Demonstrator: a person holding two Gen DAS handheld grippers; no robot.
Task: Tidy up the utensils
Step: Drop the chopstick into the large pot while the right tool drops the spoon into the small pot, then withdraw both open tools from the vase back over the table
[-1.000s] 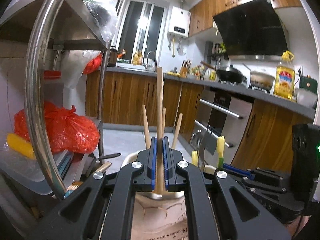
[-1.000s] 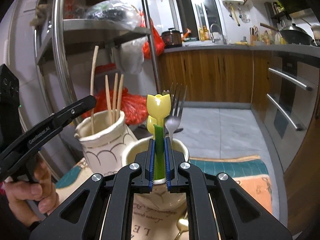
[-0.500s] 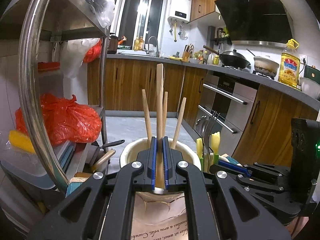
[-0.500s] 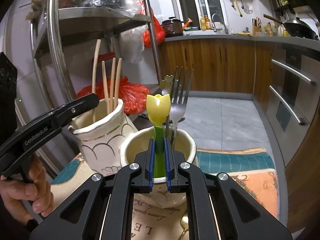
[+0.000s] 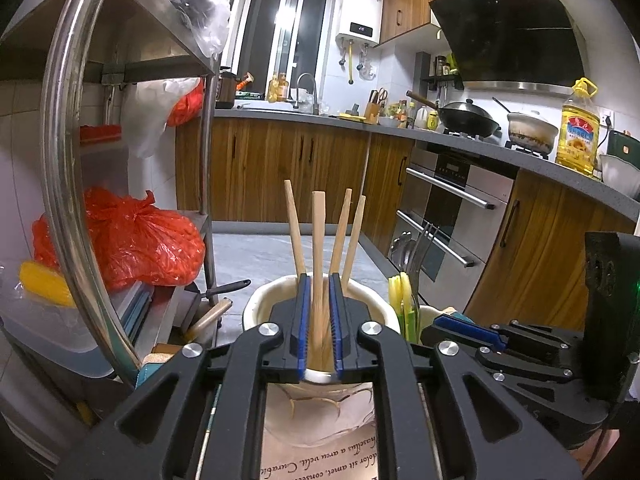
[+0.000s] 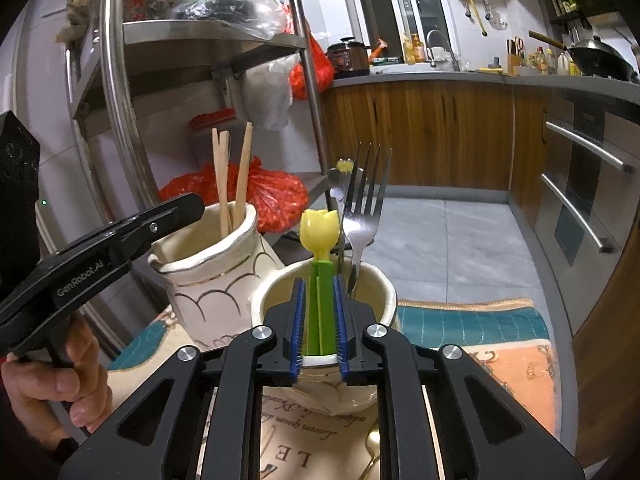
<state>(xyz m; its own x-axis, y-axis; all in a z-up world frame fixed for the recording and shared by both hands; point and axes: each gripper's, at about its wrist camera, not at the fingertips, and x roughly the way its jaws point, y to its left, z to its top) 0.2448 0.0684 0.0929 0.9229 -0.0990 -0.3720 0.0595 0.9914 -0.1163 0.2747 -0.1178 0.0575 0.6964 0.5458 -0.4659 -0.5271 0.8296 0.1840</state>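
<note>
The release step was in hand: the left gripper [image 5: 319, 316] had just been opening, its fingers apart around a chopstick [image 5: 318, 264] standing in the white jar [image 5: 256, 312]; the right gripper [image 6: 319, 320] likewise, slack around the tulip-topped utensil [image 6: 320, 232] in the cream cup [image 6: 384, 292]. Next — I judged — both should lift straight back, clear of the rims.

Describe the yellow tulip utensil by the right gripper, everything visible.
The tulip utensil looks like plastic: a yellow tulip-shaped top on a flat green stem with a lengthwise groove. It stands roughly upright in the cream ceramic cup, beside a metal fork; its lower end is hidden inside. The right gripper brackets the stem; its jaws have just been opening, and small gaps show beside both blue pads, so it looks released.
</note>
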